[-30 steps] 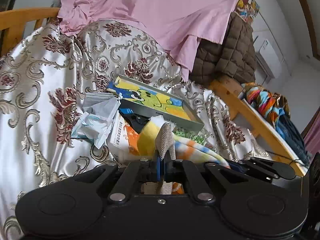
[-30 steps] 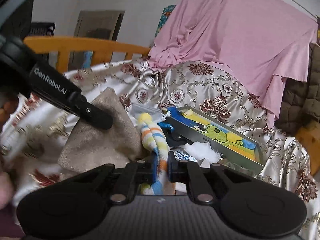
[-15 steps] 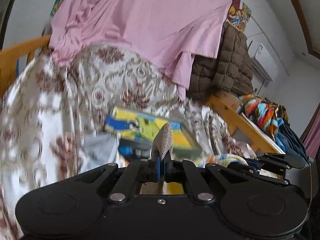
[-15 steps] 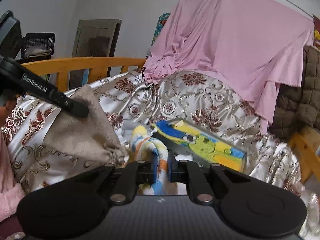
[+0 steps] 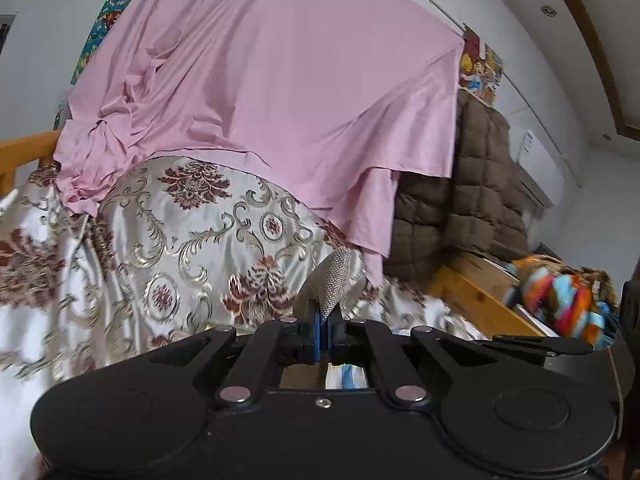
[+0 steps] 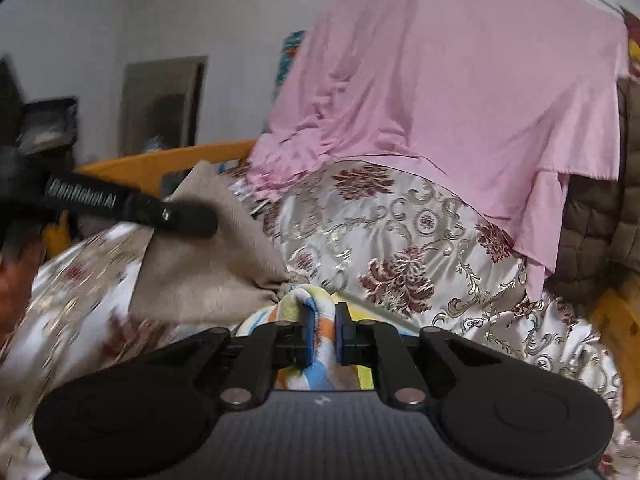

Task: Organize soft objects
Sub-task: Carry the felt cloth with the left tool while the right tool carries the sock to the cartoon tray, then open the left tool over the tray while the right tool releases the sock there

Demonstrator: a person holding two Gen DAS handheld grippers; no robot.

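We count two soft pieces in hand: one beige woven cloth (image 6: 208, 276) and one striped towel (image 6: 308, 300) in yellow, orange, blue and white. Our left gripper (image 5: 325, 326) has its jaws pressed fully together on a corner of the beige cloth, which pokes up just past the fingertips and hangs below them. Our right gripper (image 6: 321, 320) is clamped narrowly on a fold of the striped towel, which bulges up between and over the pads. In the right wrist view the two pieces touch, the cloth stretching left from the towel.

Compared with a second ago, both pieces have risen off the floral bedspread (image 5: 192, 256); the picture box and paper clutter that lay before the left gripper have dropped out of its view, and only a yellow edge shows under the towel.

Behind hang one pink sheet (image 5: 280, 92), one brown quilt (image 5: 472, 200), and a wooden bed rail (image 6: 168, 160).
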